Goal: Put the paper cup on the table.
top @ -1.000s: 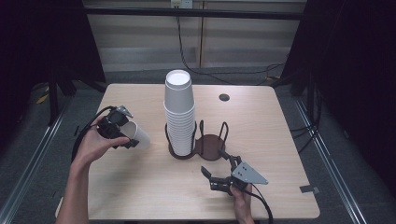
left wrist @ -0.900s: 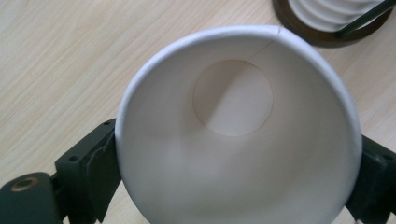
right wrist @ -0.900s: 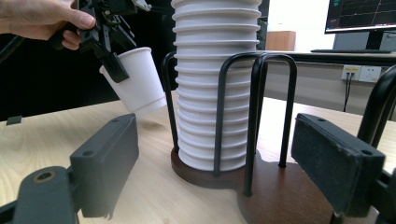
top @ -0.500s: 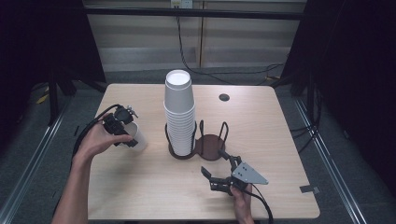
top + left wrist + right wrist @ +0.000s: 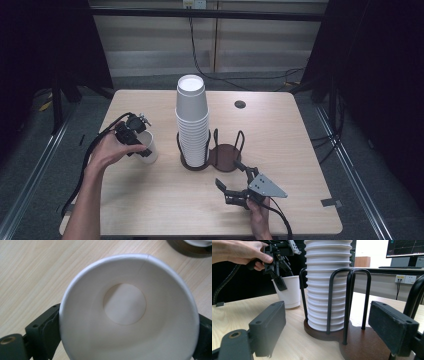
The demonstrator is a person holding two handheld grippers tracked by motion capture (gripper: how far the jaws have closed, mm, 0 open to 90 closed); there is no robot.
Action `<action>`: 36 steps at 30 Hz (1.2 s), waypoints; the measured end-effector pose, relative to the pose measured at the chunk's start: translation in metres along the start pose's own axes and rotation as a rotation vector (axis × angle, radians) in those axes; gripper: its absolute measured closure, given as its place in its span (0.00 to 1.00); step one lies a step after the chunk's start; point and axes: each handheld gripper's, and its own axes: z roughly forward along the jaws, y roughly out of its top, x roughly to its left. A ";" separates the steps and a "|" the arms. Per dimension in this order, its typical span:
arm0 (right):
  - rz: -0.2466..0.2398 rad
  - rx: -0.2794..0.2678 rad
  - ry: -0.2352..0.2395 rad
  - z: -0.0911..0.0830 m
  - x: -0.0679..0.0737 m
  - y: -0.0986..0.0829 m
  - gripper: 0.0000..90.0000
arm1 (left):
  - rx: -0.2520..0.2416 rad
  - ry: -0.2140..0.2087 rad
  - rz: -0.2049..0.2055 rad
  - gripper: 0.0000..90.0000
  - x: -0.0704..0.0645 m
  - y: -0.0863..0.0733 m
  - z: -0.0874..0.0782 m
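A white paper cup (image 5: pixel 150 150) stands upright on the wooden table (image 5: pixel 300 150), left of the holder. My left gripper (image 5: pixel 141 145) is shut on the cup from above. In the left gripper view I look down into the cup (image 5: pixel 127 310), with a black finger (image 5: pixel 46 332) on each side of its rim. A tall stack of white cups (image 5: pixel 192 120) sits in one ring of a dark wire cup holder (image 5: pixel 225 156). My right gripper (image 5: pixel 227 173) rests open near the front edge, with its jaws facing the holder (image 5: pixel 352 340) and the stack (image 5: pixel 327 277).
A small dark round disc (image 5: pixel 240 104) lies near the table's back edge. The holder's right ring (image 5: pixel 231 150) has no cups in it. Black cables trail from both grippers toward the front edge. The right gripper view shows the held cup (image 5: pixel 288 291) under the left gripper (image 5: pixel 278 277).
My left gripper has moved down and to the right, turning the tilted cup upright and bringing it to the table beside the holder. The right gripper has stayed put.
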 end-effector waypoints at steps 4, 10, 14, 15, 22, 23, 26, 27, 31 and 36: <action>0.000 0.000 0.000 0.000 0.000 0.000 0.15 | 0.000 -0.005 0.001 0.07 0.002 0.001 0.002; 0.001 0.000 0.002 0.000 0.000 0.000 0.17 | -0.035 -0.029 -0.026 0.05 0.007 -0.005 0.008; 0.001 0.000 0.000 0.000 0.000 0.000 0.17 | -0.011 0.006 -0.008 0.08 0.006 -0.009 0.015; 0.000 0.000 0.000 0.000 0.000 0.000 0.17 | -0.018 0.003 -0.001 0.08 0.007 -0.011 0.016; 0.001 0.001 0.002 0.000 0.000 0.000 0.17 | -0.031 -0.010 -0.001 0.09 0.006 -0.019 0.021; 0.001 0.001 0.002 0.000 0.000 0.000 0.17 | -0.030 -0.006 0.010 0.10 0.005 -0.020 0.020; 0.000 0.000 0.000 0.000 0.000 0.000 0.17 | -0.039 -0.007 0.023 0.12 0.004 -0.022 0.017; -0.001 0.000 0.008 0.000 0.000 0.000 0.18 | -0.052 -0.005 0.022 0.12 0.004 -0.023 0.018; 0.001 0.000 0.007 0.000 0.000 0.000 0.18 | -0.054 0.001 0.022 0.13 0.005 -0.028 0.018; 0.001 0.001 0.005 0.000 0.000 0.000 0.18 | -0.069 -0.006 0.014 0.16 0.005 -0.035 0.017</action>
